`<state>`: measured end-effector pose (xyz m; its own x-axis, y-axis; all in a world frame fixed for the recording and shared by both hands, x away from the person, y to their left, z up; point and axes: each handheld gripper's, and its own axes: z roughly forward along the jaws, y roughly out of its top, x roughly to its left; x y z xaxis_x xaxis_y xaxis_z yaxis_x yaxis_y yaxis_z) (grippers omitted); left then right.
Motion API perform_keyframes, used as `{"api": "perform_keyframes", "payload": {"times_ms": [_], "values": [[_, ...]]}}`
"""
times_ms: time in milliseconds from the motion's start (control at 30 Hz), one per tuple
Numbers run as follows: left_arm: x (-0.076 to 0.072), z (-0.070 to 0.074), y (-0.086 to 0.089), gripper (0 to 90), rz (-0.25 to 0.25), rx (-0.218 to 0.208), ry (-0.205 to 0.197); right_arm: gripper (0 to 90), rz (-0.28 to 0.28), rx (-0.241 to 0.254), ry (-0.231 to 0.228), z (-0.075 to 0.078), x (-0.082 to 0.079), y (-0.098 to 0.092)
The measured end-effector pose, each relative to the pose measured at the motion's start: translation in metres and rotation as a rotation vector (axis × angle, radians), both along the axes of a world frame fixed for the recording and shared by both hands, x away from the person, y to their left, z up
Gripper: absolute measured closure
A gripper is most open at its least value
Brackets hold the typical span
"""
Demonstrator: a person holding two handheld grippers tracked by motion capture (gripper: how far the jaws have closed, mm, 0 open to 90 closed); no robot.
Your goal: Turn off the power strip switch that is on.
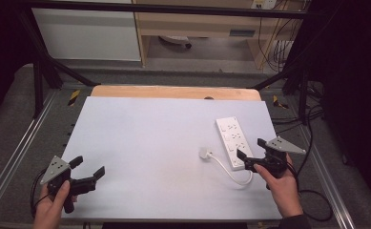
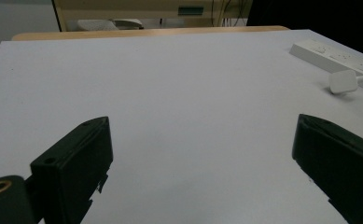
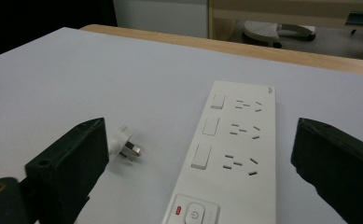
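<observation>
At the lower left of the high view I am seeing the left hand-held gripper (image 1: 87, 166) hanging over the near left part of the desk (image 1: 149, 143), its jaws spread wide and gripping nothing. In the left gripper view the two black jaws are standing well apart over bare white surface, with the power strip (image 2: 335, 56) and its plug (image 2: 343, 82) lying far off at the upper right of the frame.

Moving right across the high view, the white plug (image 1: 204, 153) is lying on the desk right of centre, its cable (image 1: 231, 174) curling toward the bottom of the frame and back up to the power strip (image 1: 231, 136). The right hand-held gripper (image 1: 251, 148) is hovering at the near end of that strip, jaws released and empty. In the right gripper view the power strip (image 3: 235, 154) is lying between the open jaws, switches and red-marked button facing up, while the plug (image 3: 123, 142) is resting just beside the left jaw, pins pointing toward the strip.
</observation>
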<state>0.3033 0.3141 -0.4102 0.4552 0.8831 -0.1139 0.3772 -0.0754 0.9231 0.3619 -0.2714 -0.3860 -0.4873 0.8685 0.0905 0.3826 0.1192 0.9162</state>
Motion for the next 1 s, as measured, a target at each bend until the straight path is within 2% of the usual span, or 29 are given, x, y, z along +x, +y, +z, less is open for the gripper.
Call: {"api": "perform_keyframes", "payload": {"times_ms": [667,833,1000], "values": [[0.0,0.0,0.0,4.9,0.003,0.0,-0.002,7.4,0.0,-0.008,-0.025,0.02,0.012,0.002],[0.0,0.0,0.0,4.9,0.001,0.001,-0.002,13.7,-0.008,-0.014,-0.036,0.025,0.018,0.005],[0.0,0.0,0.0,4.9,0.0,0.002,-0.001,27.7,-0.017,-0.011,-0.043,0.029,0.028,0.009]]}}
